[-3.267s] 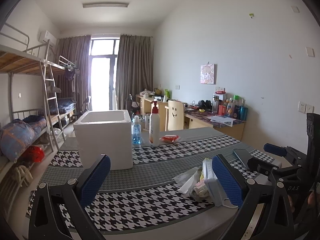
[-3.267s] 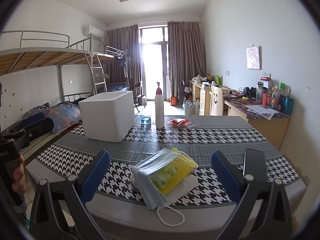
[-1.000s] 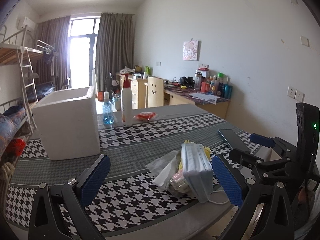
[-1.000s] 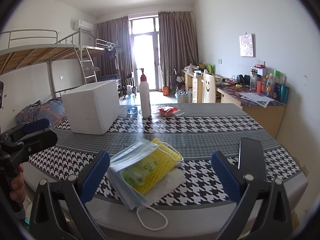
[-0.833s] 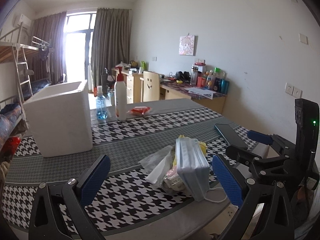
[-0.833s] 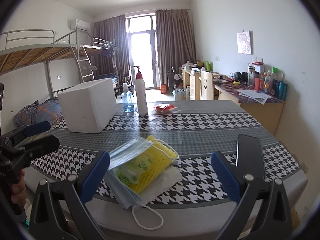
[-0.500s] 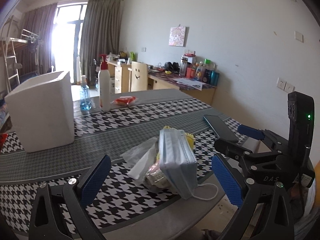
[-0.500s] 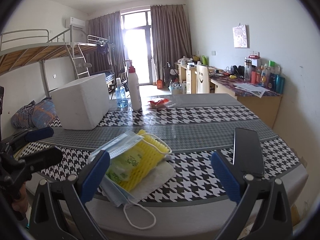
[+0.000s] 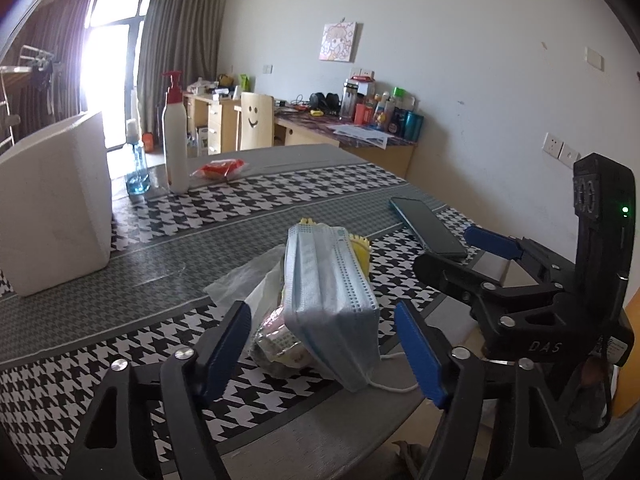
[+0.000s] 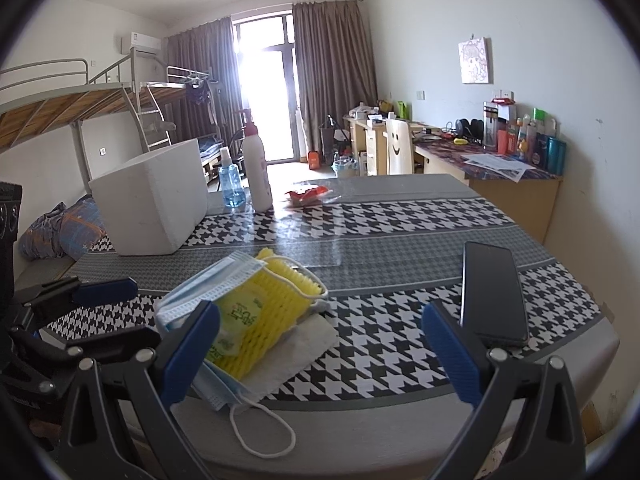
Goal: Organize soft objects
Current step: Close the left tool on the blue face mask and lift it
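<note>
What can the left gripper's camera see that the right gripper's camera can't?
Only the left wrist view shows the clear plastic bag beside the pile and the wall sockets. Only the right wrist view shows the bunk bed, the air conditioner and the white tissue under the pile. Both show the blue face masks, the white foam box, the phone and the pump bottle.

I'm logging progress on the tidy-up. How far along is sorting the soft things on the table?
Nothing looks sorted yet: the blue face masks, yellow foam net and plastic bag sit in one pile. In hand: the left gripper is closing around the masks, pads not yet touching. The right gripper is open and empty. Left: moving everything, perhaps into the white foam box.
</note>
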`<state>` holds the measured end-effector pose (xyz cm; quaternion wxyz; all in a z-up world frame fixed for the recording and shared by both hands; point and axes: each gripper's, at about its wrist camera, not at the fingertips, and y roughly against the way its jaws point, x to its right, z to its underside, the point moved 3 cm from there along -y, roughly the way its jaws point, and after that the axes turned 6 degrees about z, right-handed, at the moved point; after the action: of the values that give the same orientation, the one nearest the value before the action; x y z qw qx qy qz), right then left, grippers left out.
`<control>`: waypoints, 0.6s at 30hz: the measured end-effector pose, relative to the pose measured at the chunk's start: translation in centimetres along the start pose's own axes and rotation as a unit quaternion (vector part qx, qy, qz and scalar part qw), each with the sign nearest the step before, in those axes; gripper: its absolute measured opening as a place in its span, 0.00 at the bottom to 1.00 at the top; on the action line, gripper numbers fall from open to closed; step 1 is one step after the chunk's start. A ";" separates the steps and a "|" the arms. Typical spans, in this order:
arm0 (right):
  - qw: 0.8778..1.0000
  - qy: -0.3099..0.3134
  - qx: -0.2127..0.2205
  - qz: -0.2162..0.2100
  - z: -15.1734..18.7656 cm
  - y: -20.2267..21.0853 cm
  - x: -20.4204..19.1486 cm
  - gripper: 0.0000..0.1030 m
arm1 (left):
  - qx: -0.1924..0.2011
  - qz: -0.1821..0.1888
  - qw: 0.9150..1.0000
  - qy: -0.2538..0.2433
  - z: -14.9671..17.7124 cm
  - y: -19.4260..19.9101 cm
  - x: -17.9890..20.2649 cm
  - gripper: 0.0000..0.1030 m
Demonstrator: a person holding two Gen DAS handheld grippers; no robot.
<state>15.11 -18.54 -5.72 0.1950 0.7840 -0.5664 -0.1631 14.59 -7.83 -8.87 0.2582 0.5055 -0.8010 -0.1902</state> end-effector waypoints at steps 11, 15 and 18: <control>1.000 -0.004 -0.009 0.000 0.4 -0.6 0.2 0.99 | -0.010 0.016 1.000 0.008 0.3 -0.7 -0.2 0.34; 1.000 -0.002 -0.010 0.000 0.4 -0.6 0.0 0.99 | -0.007 0.025 1.000 0.005 0.3 -0.3 0.1 0.25; 1.000 -0.002 -0.010 -0.001 0.4 -0.6 -0.1 0.99 | -0.001 0.034 0.999 0.001 0.2 0.1 0.3 0.21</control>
<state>15.35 -18.38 -6.36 0.2011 0.7822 -0.5644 -0.1707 14.31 -8.07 -8.95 0.2662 0.4781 -0.8170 -0.1819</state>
